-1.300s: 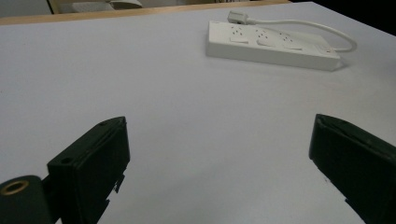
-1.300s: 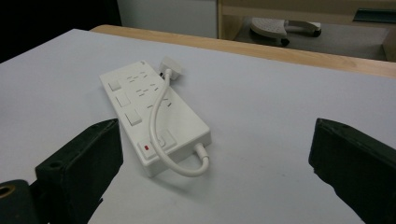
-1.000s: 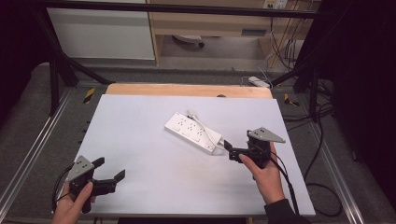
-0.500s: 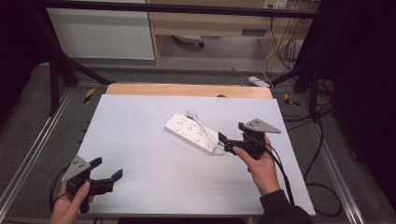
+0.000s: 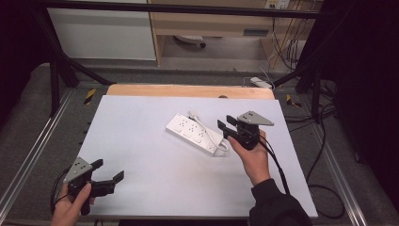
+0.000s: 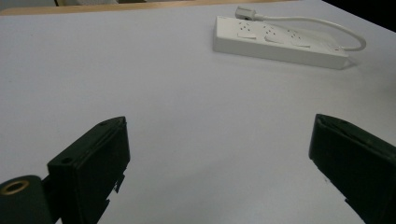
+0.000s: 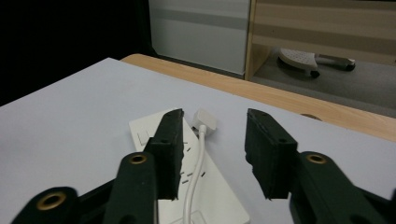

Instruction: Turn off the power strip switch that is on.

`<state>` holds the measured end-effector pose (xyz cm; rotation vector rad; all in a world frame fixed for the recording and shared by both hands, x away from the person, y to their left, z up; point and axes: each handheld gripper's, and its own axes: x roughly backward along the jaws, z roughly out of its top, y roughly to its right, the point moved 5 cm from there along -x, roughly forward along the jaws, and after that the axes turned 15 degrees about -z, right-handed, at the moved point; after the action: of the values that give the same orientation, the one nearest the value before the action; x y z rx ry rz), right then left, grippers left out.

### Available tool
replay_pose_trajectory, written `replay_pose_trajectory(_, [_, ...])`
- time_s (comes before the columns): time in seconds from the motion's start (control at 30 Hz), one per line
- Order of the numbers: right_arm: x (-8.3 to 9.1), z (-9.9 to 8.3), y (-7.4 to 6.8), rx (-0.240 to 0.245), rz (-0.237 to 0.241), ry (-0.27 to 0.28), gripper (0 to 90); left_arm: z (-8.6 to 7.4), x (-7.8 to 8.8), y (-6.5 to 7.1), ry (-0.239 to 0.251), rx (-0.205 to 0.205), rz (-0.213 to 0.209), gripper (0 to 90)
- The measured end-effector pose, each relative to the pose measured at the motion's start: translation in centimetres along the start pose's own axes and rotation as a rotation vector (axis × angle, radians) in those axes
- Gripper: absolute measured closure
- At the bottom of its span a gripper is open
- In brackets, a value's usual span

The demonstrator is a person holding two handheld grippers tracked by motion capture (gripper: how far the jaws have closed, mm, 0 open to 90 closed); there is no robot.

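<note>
A white power strip [image 5: 194,132] lies slantwise on the white table top [image 5: 155,183], with its white cable [image 7: 196,163] and plug [image 7: 204,119] laid along it. My right gripper [image 5: 225,126] hovers at the strip's right end, pointing left over it. Its jaws have just been closing and still stand apart. In the right gripper view the cable shows through the gap [image 7: 214,135], and the pads touch nothing. My left gripper [image 5: 108,169] rests near the front left corner, wide open and empty, far from the strip [image 6: 280,44].
A wooden strip [image 5: 188,91] borders the table's far edge. Metal rails [image 5: 28,160] run along both sides. Black cables [image 5: 324,188] hang off the right side. A white cabinet [image 5: 101,33] and wooden shelving [image 5: 226,23] stand behind.
My right gripper has moved left and away from me toward the strip's right end, and its jaws have narrowed. The left gripper has stayed put.
</note>
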<state>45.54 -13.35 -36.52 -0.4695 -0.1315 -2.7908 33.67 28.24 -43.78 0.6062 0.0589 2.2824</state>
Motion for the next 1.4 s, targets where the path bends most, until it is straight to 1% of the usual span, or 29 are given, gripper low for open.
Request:
replay_pose_trajectory(0.13, [-0.6, 0.2, 0.0, -0.008, 0.004, 0.018, 69.4, -0.1, -0.1, 0.1, -0.005, -0.004, -0.002, 5.2])
replay_pose_trajectory(0.3, [-1.0, 0.4, -0.1, -0.002, 0.006, 0.038, 80.6, -0.1, -0.1, 0.0, -0.004, -0.003, -0.001, 5.2])
replay_pose_trajectory(0.53, [-1.9, 0.4, -0.5, 0.012, 0.013, 0.037, 88.8, 0.0, -0.1, 0.1, -0.005, -0.006, -0.003, 5.2])
replay_pose_trajectory(0.67, [-2.4, 0.4, -0.8, 0.019, 0.014, 0.036, 90.0, -0.1, -0.1, 0.1, -0.008, -0.008, -0.003, 5.2])
replay_pose_trajectory(0.8, [-2.8, 0.3, -1.1, 0.015, 0.02, 0.032, 90.0, -0.1, -0.1, 0.1, -0.007, -0.007, -0.004, 5.2])
replay_pose_trajectory(0.83, [-3.1, 0.2, -1.3, 0.013, 0.022, 0.03, 90.0, -0.1, -0.1, 0.1, -0.008, -0.008, -0.002, 5.2])
replay_pose_trajectory(0.93, [-3.4, 0.1, -1.5, 0.013, 0.018, 0.026, 90.0, -0.1, -0.1, 0.1, -0.01, -0.008, -0.003, 5.2])
replay_pose_trajectory(1.07, [-4.3, -0.3, -2.3, 0.017, 0.032, 0.014, 90.0, -0.1, -0.1, 0.1, -0.011, -0.009, -0.003, 5.2])
replay_pose_trajectory(1.17, [-4.6, -0.4, -2.6, 0.02, 0.037, 0.008, 90.0, -0.1, -0.1, 0.1, -0.012, -0.009, -0.002, 5.2])
replay_pose_trajectory(1.3, [-5.3, -0.8, -3.5, 0.03, 0.051, -0.004, 90.0, -0.1, -0.2, 0.1, -0.016, -0.009, -0.007, 5.2])
replay_pose_trajectory(1.4, [-5.6, -1.0, -3.8, 0.039, 0.057, -0.01, 90.0, -0.1, -0.2, 0.1, -0.016, -0.011, -0.006, 5.2])
